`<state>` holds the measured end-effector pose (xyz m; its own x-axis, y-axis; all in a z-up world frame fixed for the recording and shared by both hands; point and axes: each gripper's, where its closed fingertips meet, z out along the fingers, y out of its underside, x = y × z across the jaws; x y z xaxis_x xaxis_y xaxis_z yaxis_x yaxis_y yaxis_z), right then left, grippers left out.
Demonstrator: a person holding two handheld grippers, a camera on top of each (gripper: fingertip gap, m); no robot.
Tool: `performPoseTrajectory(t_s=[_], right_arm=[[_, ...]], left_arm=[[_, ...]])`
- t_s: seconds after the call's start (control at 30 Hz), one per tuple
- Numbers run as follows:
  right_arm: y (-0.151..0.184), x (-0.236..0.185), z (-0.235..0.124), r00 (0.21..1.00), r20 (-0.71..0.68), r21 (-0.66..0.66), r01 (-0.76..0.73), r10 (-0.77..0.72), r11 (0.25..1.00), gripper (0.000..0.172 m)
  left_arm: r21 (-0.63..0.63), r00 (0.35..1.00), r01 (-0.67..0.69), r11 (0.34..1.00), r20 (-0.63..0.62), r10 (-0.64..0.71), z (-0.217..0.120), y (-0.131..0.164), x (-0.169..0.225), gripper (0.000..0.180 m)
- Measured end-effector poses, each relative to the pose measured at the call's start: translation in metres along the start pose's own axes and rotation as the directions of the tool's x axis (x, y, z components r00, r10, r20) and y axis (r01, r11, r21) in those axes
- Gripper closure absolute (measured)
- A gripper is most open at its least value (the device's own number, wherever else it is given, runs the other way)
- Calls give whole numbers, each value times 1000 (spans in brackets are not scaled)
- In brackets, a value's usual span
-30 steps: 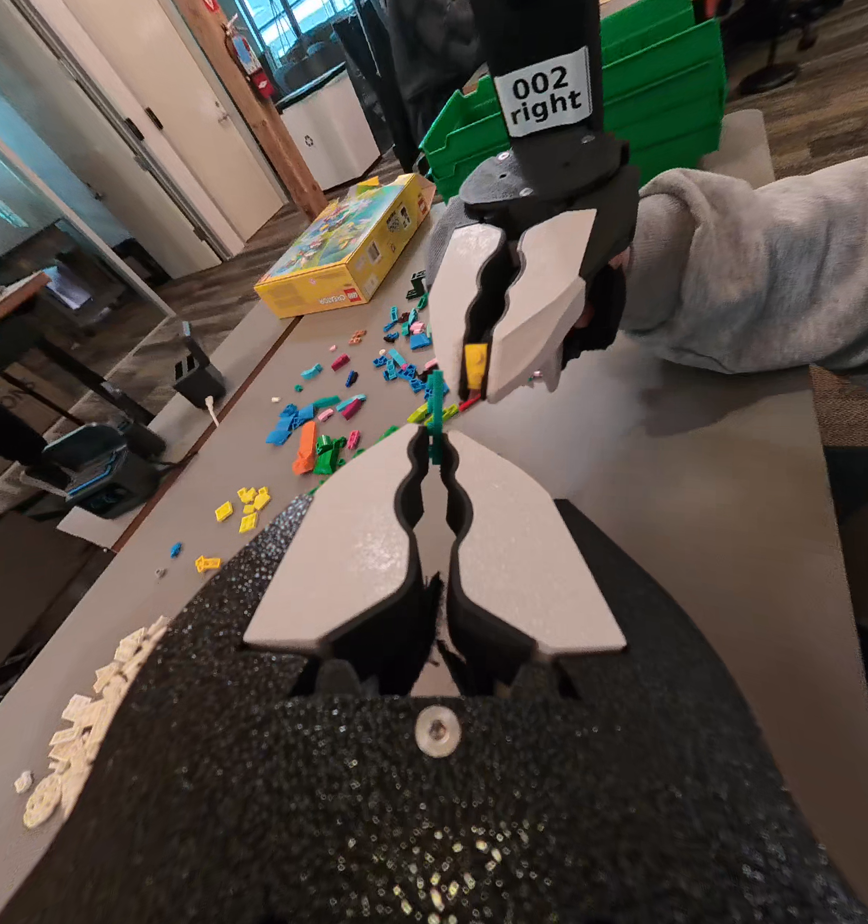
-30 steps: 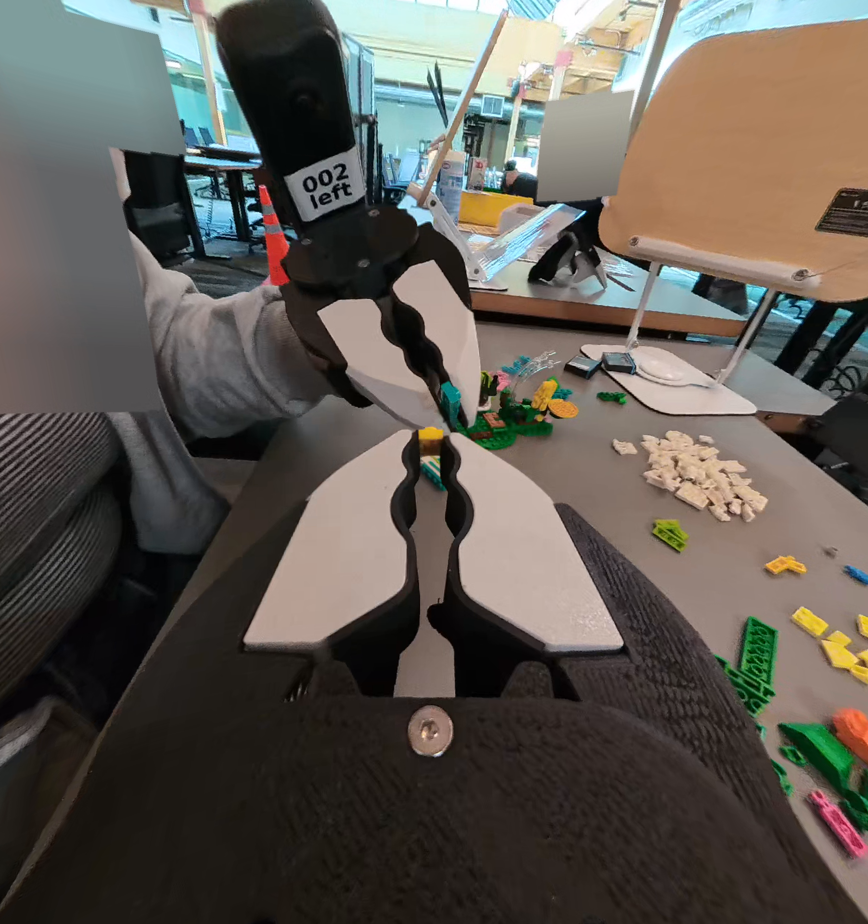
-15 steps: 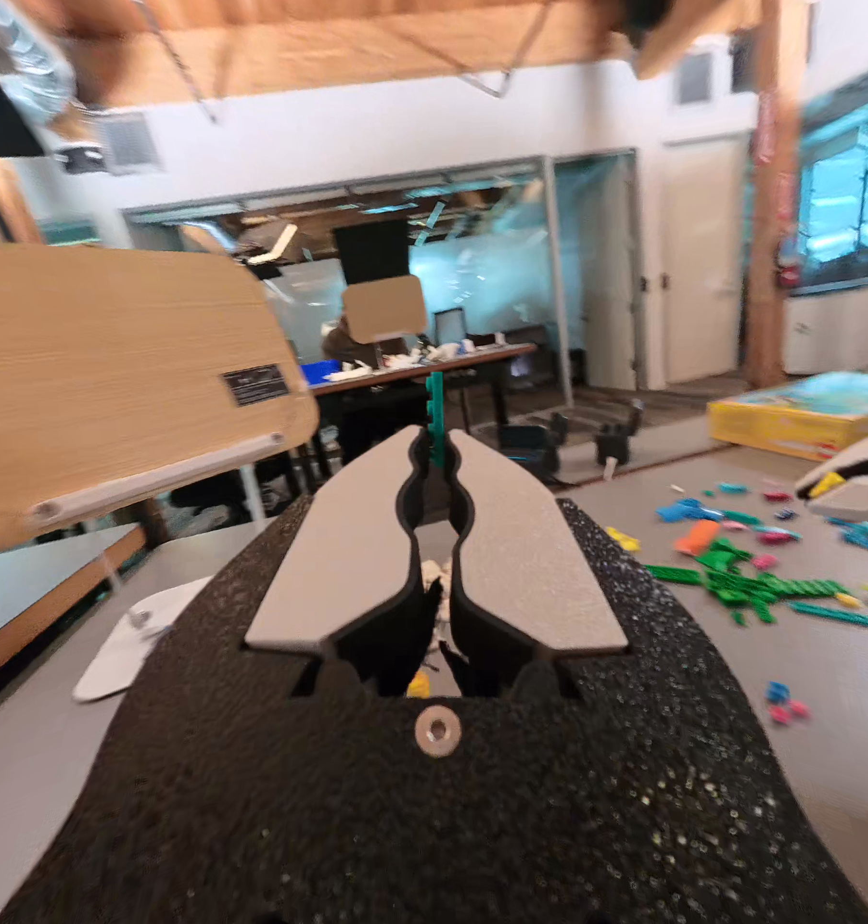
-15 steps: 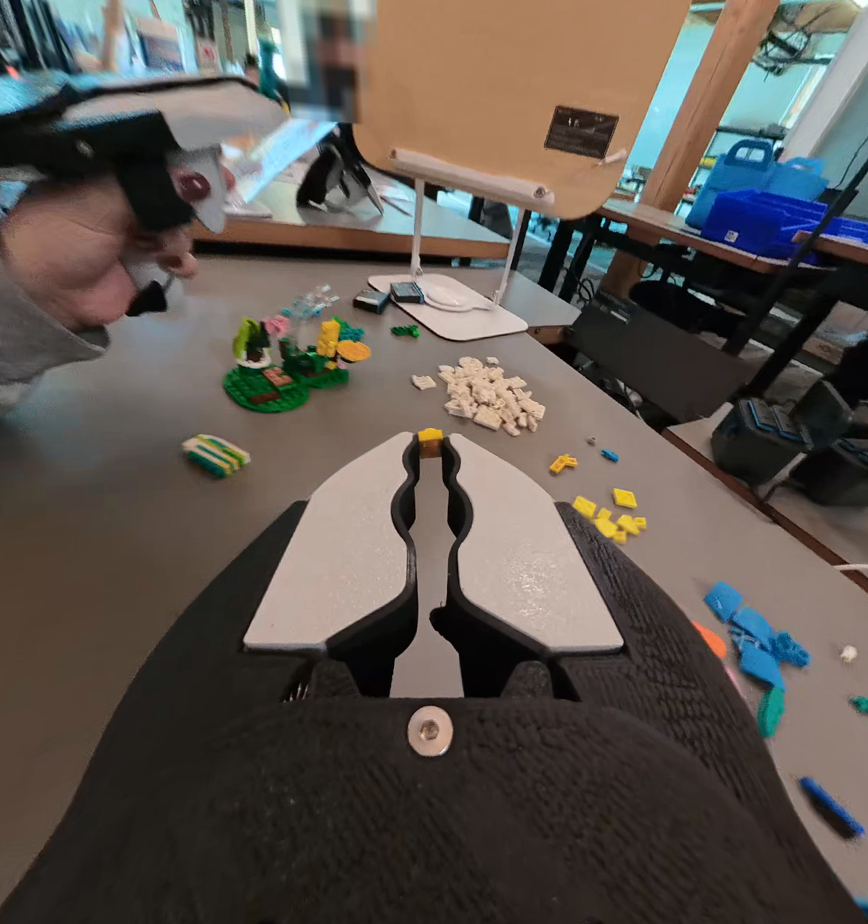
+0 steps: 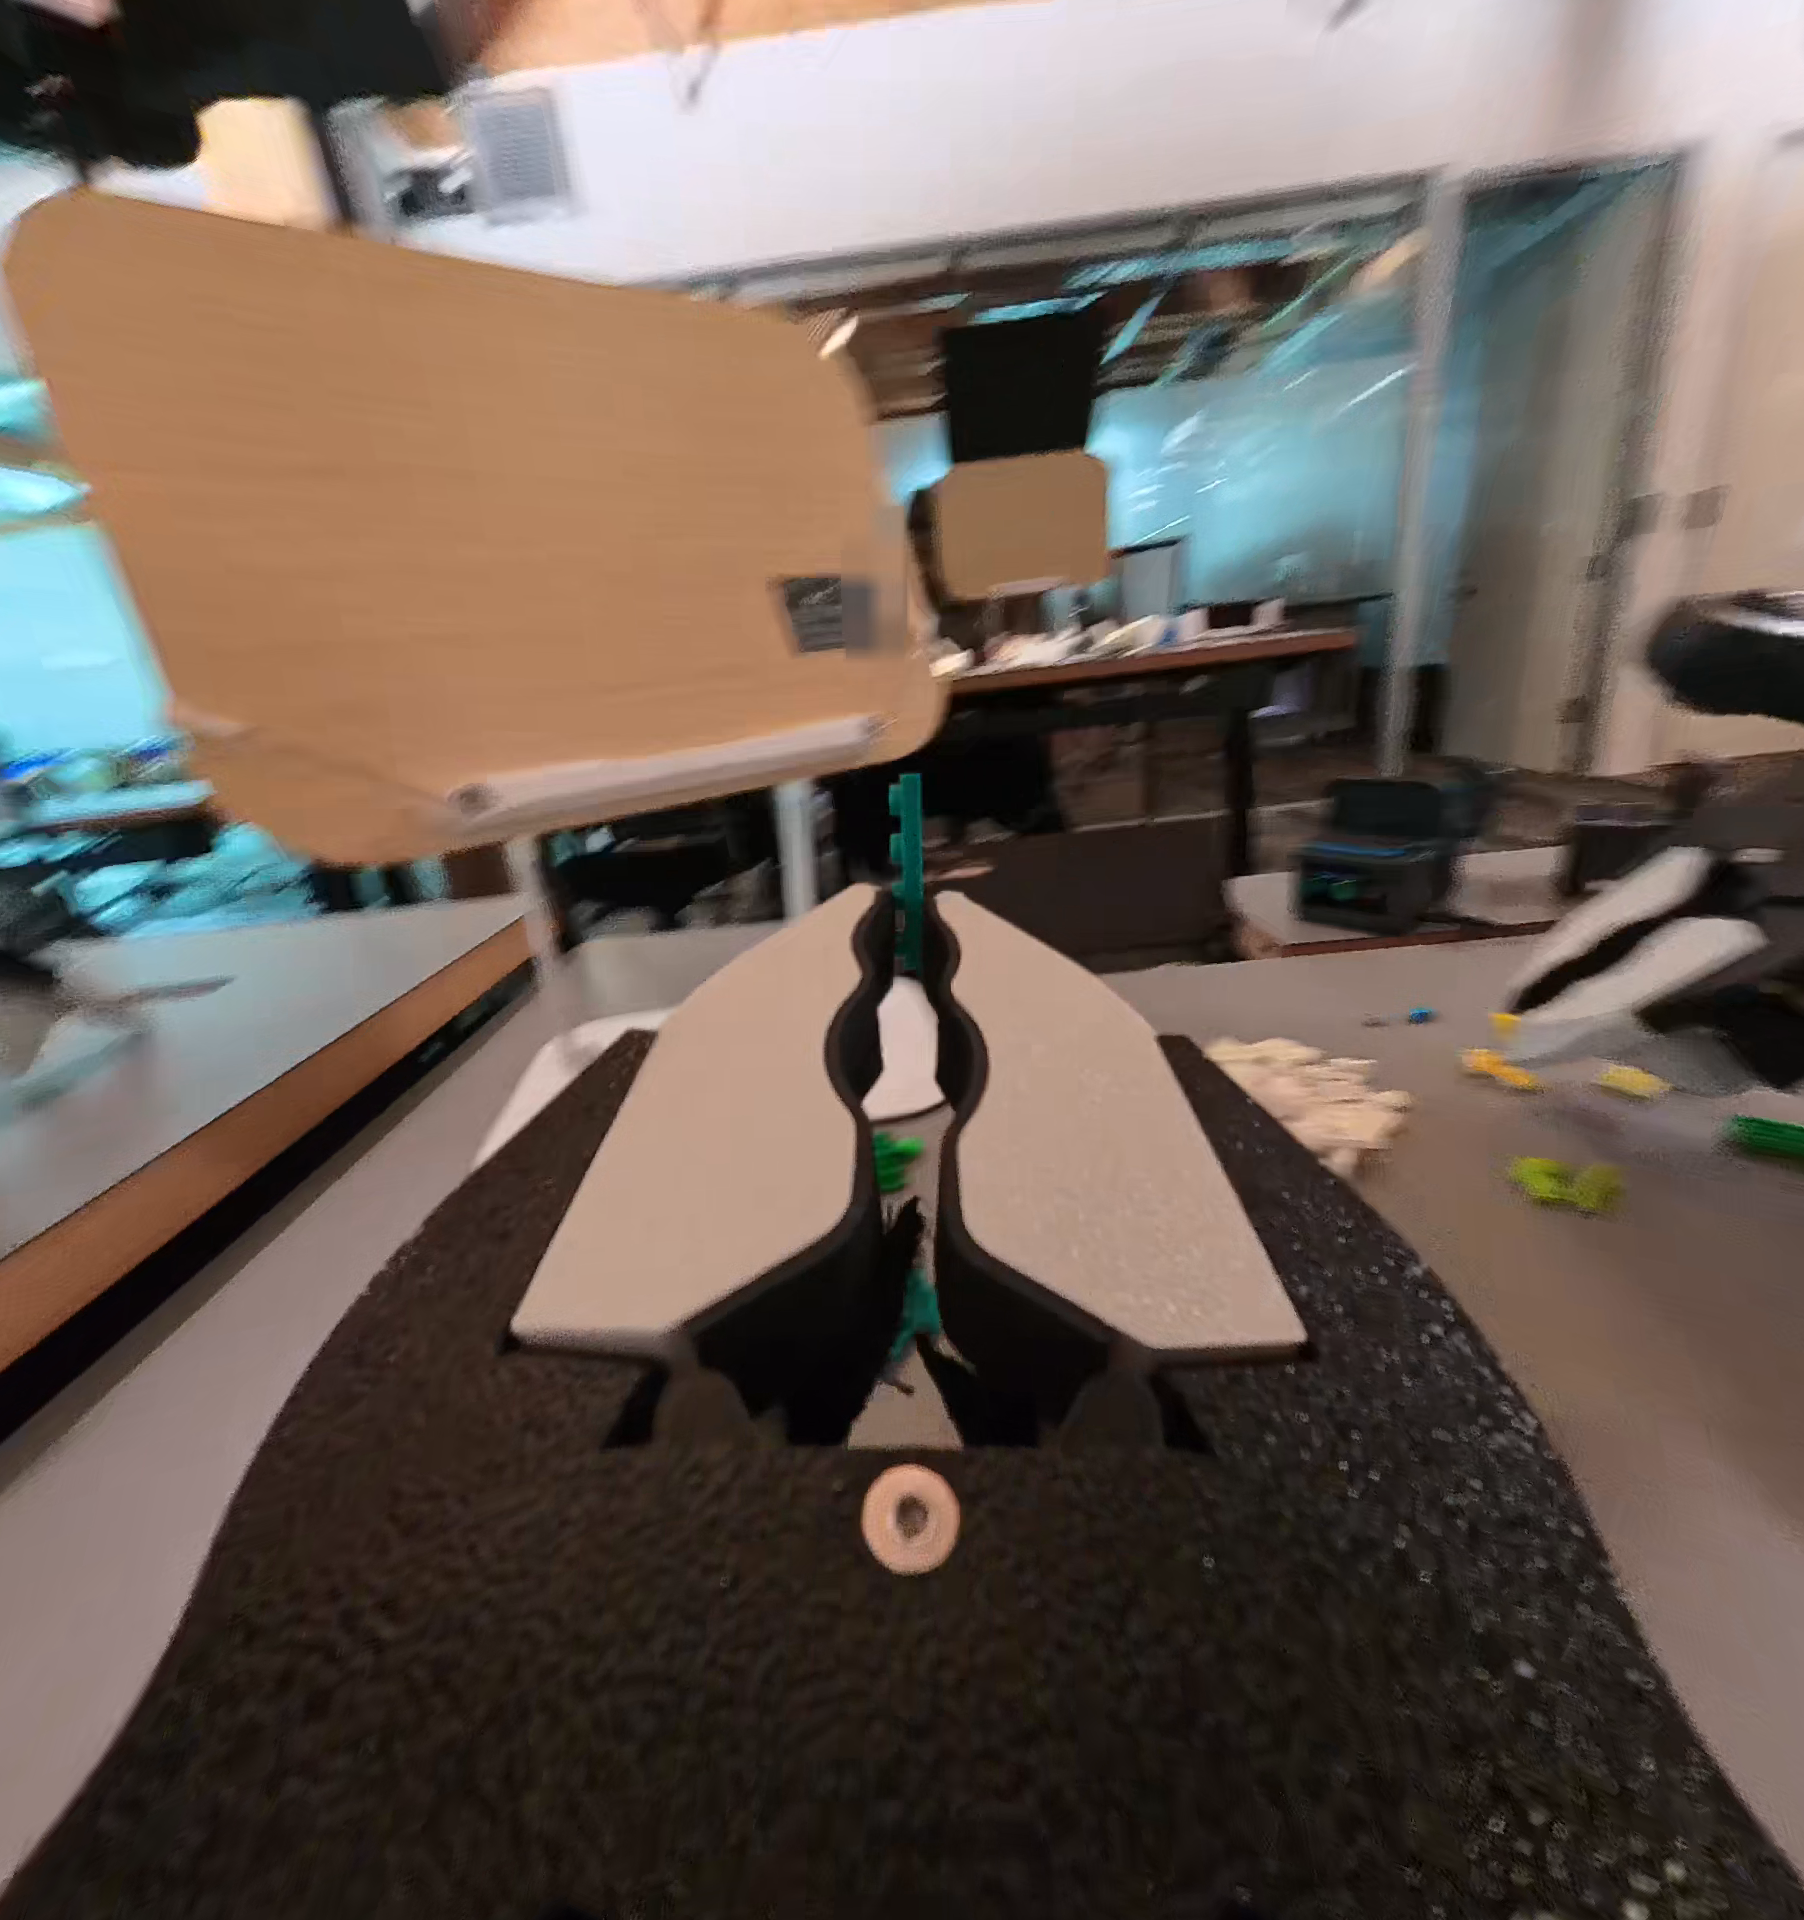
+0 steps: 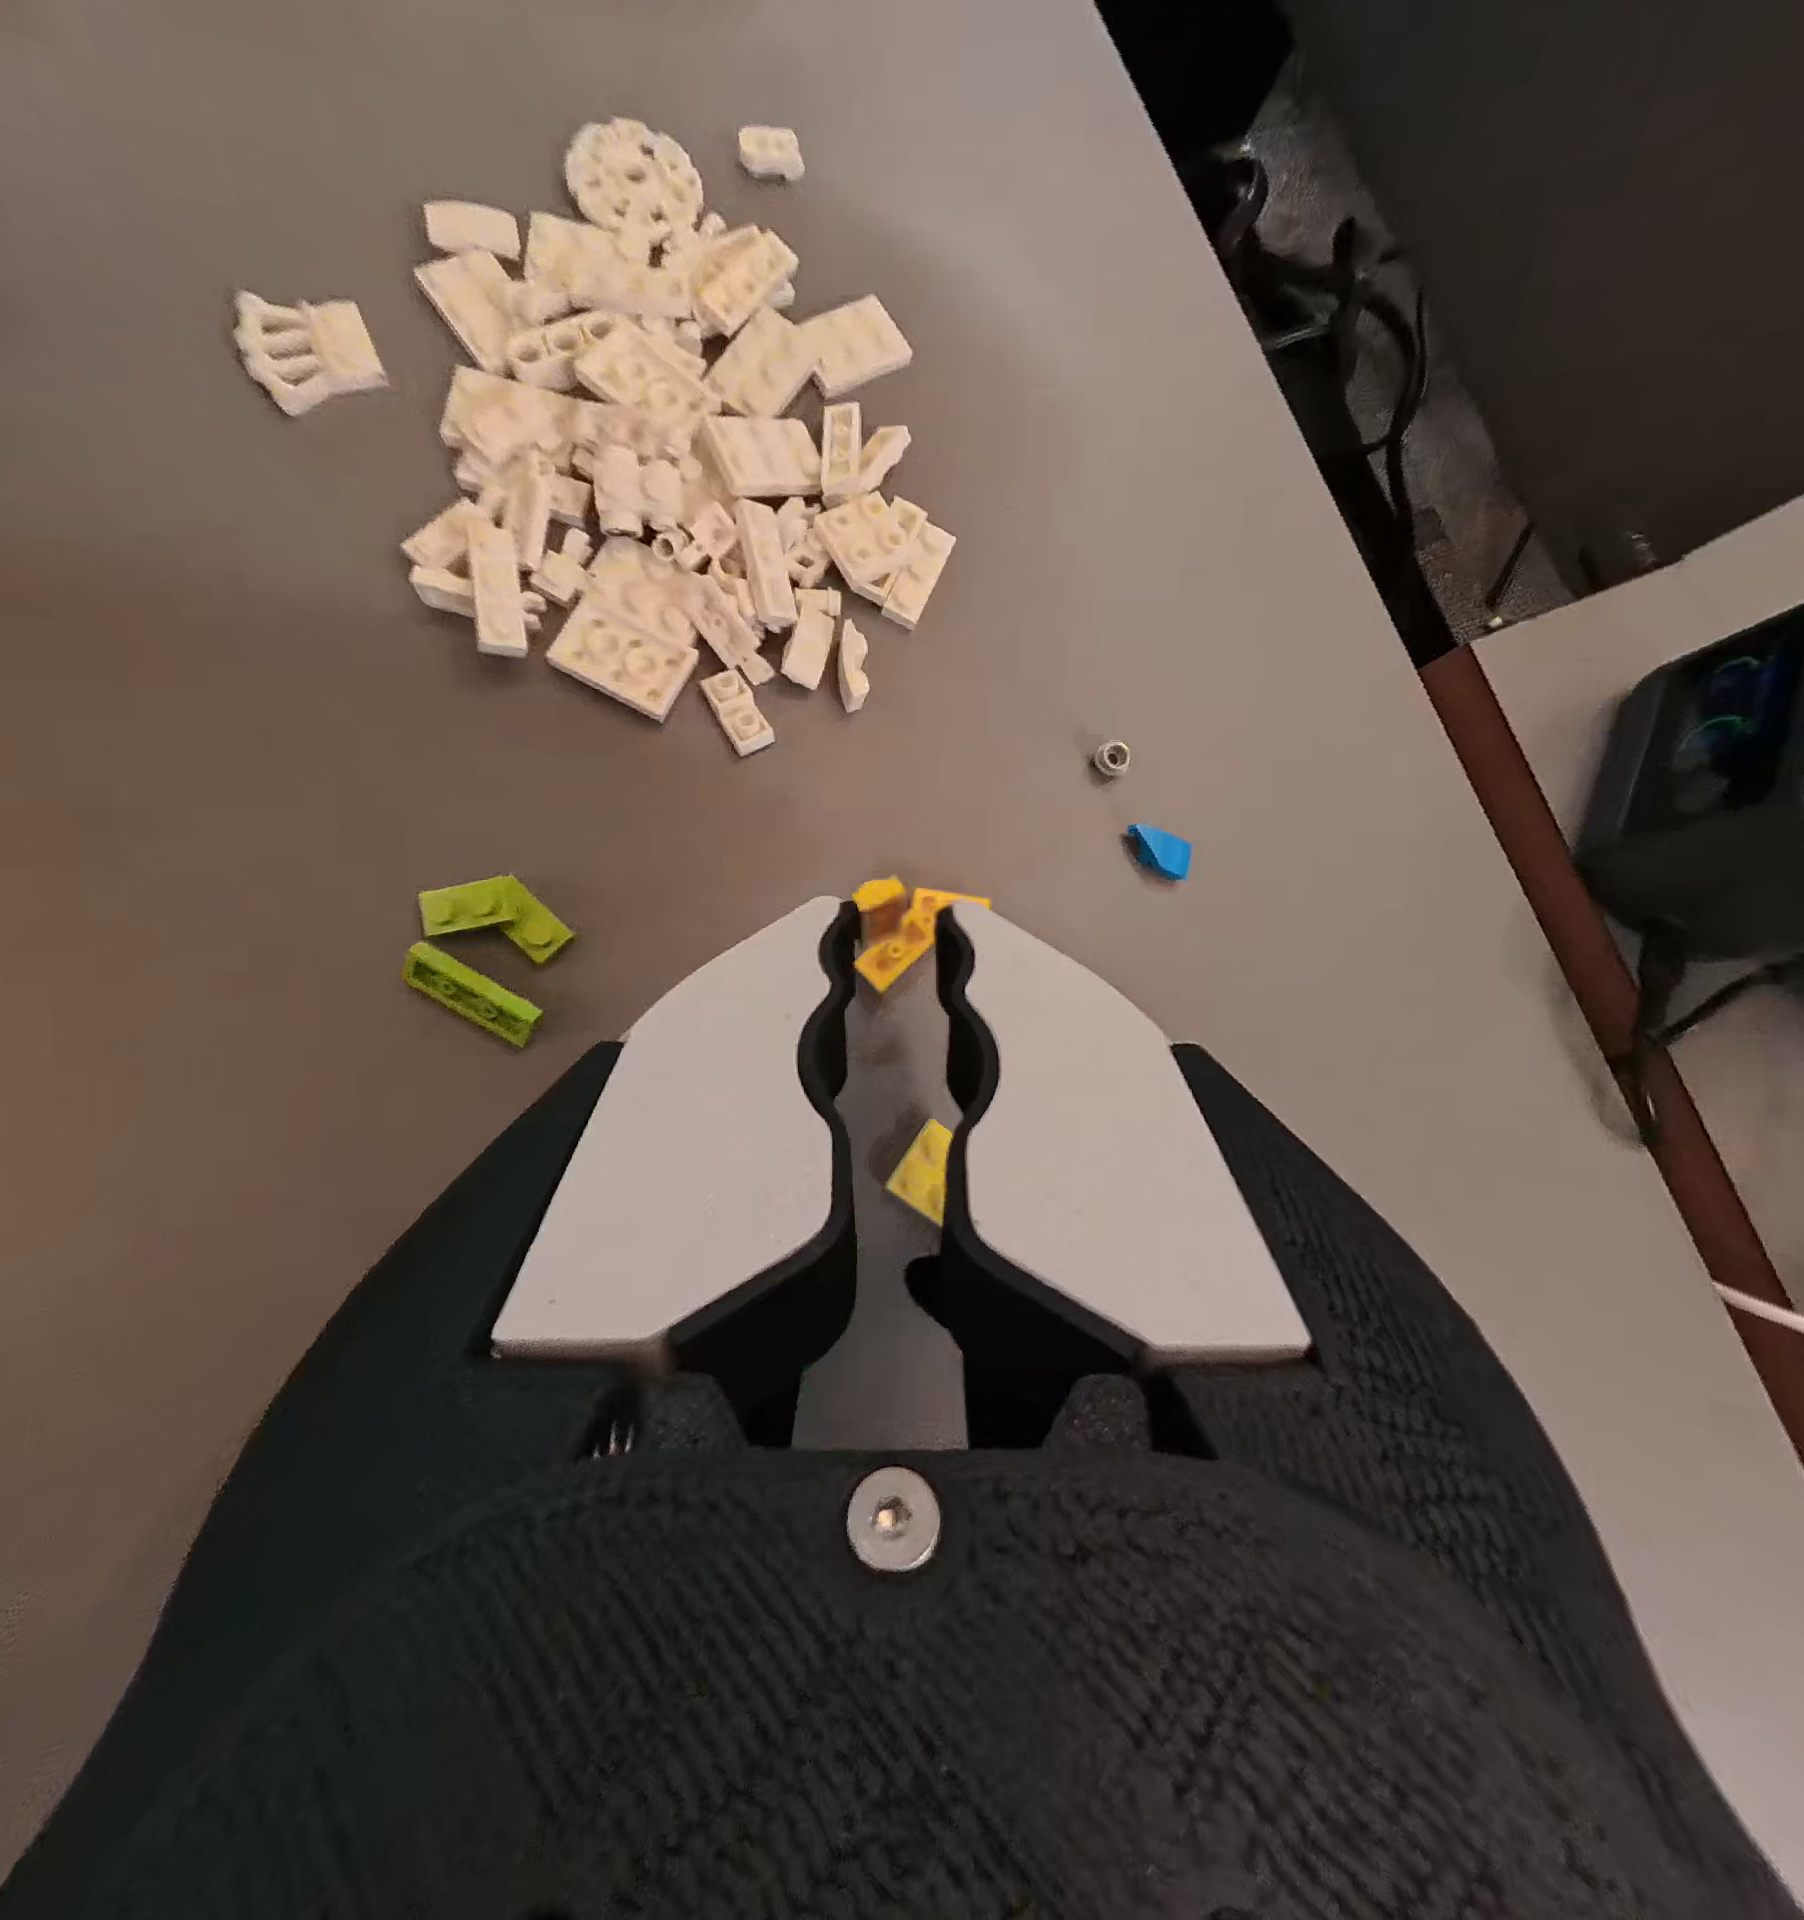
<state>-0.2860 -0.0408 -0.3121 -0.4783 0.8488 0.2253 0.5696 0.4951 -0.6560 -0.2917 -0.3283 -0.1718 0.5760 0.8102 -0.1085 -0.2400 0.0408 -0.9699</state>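
Left claw (image 5: 908, 914) clamped on upright teal studded plate (image 5: 908, 852) above the tabletop (image 5: 1604, 1351); right claw (image 6: 893, 914) slightly apart, a small yellow brick (image 6: 877, 896) at its tips over scattered yellow plates (image 6: 903, 951).

Matt grey table (image 6: 202, 831), plastic bricks (image 6: 659, 468)

Motion blur smears the left wrist view: the room behind, the wooden board (image 5: 462, 520) with its unreadable dark label, and the pale brick pile (image 5: 1313, 1091) on the worktop (image 5: 1656, 1299) lose their detail. The right hand-held gripper (image 5: 1521, 1023) is cut off by that picture's right edge, its tips too blurred to judge. In the right wrist view, the yellow bricks (image 6: 893, 935) at the tips blur together; fingers (image 6: 1064, 1091) hide part of another.
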Motion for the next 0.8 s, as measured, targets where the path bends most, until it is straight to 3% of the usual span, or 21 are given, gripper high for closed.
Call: performPoseTrajectory(t_s=[0.03, 0.13, 0.23, 0.33, 0.43, 0.7, 0.8], right_arm=[[0, 1, 3, 1000, -4, -10, 9, -9, 1000, 155], [1, 3, 6, 999, -26, -20, 23, -24, 1000, 147], [-6, 6, -3, 997, -73, 32, 9, -6, 999, 145], [-19, -7, -31, 996, -79, 154, -17, 29, 988, 145], [-21, -34, -66, 997, -73, 244, 9, 9, 970, 145], [8, -90, -139, 996, -93, 372, 25, 10, 928, 147], [20, -88, -163, 983, -170, 430, 16, 64, 903, 147]], left_arm=[[-17, 998, -4, 1000, 70, 5, -1, 2, -13, 176], [-13, 992, 3, 1000, 125, -1, -6, 0, -27, 176], [-186, 995, -2, 983, 94, 20, -2, 26, -37, 176], [-510, 996, 38, 859, -54, -76, -4, 83, -37, 176], [-691, 970, 85, 718, -106, -217, -7, 121, -31, 175], [-779, 973, -3, 628, -147, -178, 20, 141, -20, 158], [-730, 986, 15, 683, -103, -131, 26, 132, -28, 142]])
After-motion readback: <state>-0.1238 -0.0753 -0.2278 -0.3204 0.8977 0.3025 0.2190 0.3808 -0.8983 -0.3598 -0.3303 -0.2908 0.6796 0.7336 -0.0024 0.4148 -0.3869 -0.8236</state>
